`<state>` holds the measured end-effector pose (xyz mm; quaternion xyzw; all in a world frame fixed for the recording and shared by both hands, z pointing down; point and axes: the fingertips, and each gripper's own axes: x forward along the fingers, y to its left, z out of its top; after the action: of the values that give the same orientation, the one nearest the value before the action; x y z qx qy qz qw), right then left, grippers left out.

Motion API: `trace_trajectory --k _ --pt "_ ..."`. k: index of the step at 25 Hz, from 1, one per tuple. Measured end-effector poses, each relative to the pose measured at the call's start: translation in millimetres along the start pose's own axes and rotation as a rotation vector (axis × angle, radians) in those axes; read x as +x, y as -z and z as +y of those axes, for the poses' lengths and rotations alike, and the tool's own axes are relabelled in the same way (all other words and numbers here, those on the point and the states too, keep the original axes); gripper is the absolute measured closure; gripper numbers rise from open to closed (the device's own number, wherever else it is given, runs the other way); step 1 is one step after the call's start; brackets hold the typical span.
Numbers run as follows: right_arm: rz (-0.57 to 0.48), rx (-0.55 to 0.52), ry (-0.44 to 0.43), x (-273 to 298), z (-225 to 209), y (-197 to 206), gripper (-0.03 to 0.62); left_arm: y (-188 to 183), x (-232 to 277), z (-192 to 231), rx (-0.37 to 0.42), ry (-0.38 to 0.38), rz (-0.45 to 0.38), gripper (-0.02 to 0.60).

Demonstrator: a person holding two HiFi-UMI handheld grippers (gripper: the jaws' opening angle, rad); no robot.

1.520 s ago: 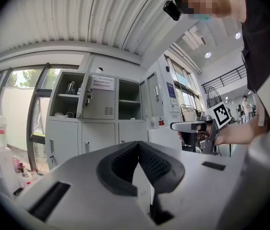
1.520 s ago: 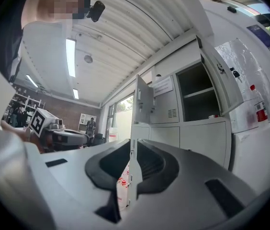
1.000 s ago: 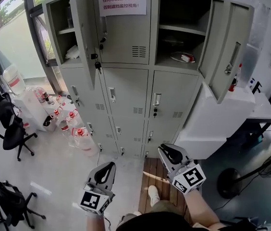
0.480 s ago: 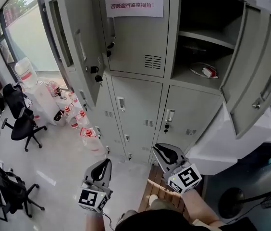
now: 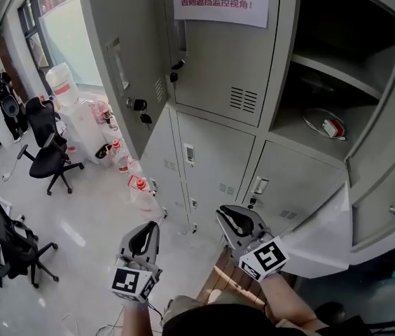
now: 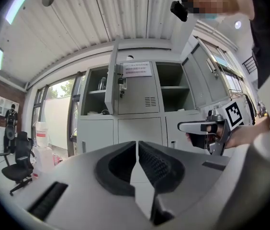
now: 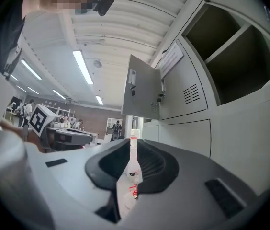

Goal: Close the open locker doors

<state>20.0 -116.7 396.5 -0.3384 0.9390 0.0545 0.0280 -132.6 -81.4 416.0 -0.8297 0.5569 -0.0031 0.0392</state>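
Observation:
The grey locker bank [image 5: 211, 152] stands in front of me. Its top-left door [image 5: 124, 68] hangs open toward me with keys [image 5: 141, 107] in the lock; that door also shows in the left gripper view [image 6: 111, 75] and the right gripper view [image 7: 142, 92]. The top-right compartment [image 5: 323, 96] is open too, and its door [image 5: 383, 173] is swung out to the right. My left gripper [image 5: 141, 238] [image 6: 137, 143] is low and shut on nothing. My right gripper [image 5: 239, 221] [image 7: 132, 142] is beside it, also shut and empty. Both are well below and short of the doors.
A red-and-white object [image 5: 332, 128] lies on the open compartment's shelf. Water bottles [image 5: 133, 187] and a large jug [image 5: 63, 82] stand at the lockers' left, with office chairs [image 5: 47, 156] further left. A white cabinet top [image 5: 316, 247] juts out under the right door. A wooden board [image 5: 229, 278] lies at my feet.
The head view has moved closer to the lockers, which now fill more of the frame. Both grippers have stayed low and shut, side by side.

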Motion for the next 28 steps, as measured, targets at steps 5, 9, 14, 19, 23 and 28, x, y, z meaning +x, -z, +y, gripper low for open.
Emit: trace_trajectory --k 5,9,14,19,23,28 --pt "0.011 0.004 -0.034 12.1 -8.9 5.9 0.540 -13.7 11.6 14.9 -0.004 -0.093 -0.012 0.571" --pt "0.015 0.013 -0.046 18.7 -14.2 9.5 0.540 -22.1 18.0 30.1 0.003 -0.133 -0.040 0.571" --pt "0.024 0.025 -0.028 24.3 -20.8 11.7 0.540 -42.5 32.2 47.4 0.046 -0.167 -0.044 0.571" --pt "0.032 0.023 -0.002 30.2 -26.1 11.6 0.539 -63.2 47.5 56.2 0.069 -0.164 -0.056 0.557" --pt "0.031 0.013 0.035 30.2 -33.6 7.9 0.539 -79.7 58.4 63.6 0.079 -0.169 -0.095 0.543" --pt "0.025 0.009 0.084 24.9 -42.9 4.2 0.539 -95.5 70.4 76.6 0.093 -0.190 -0.160 0.505"
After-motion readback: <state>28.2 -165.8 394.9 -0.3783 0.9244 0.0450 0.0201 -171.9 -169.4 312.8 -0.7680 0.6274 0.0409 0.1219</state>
